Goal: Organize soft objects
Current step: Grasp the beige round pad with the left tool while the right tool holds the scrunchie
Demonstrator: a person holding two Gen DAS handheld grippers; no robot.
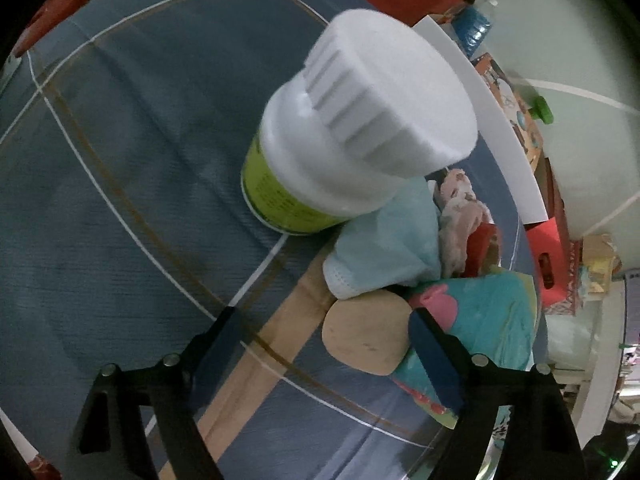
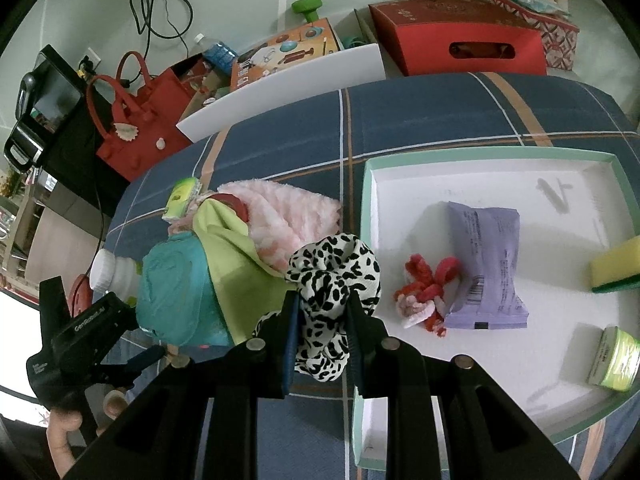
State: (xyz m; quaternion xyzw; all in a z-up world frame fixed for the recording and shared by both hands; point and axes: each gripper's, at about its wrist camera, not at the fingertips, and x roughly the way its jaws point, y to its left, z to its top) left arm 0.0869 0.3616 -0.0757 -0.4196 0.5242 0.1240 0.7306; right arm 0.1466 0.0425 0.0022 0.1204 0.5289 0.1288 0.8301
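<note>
Two handheld grippers work over a heap of soft things on a blue plaid cloth (image 2: 440, 108).

The right gripper (image 2: 323, 312) is clamped on a black-and-white spotted scrunchie (image 2: 336, 276). Just to its right lies a white tray (image 2: 400, 364) holding a red-and-pink scrunchie (image 2: 428, 292) and purple packet (image 2: 486, 264). The left gripper (image 1: 322, 322) has its jaws apart, empty; just ahead are a tan pad (image 1: 364, 334), pale blue mask (image 1: 384, 252) and, farther, a white-capped bottle (image 1: 360, 136).
</note>
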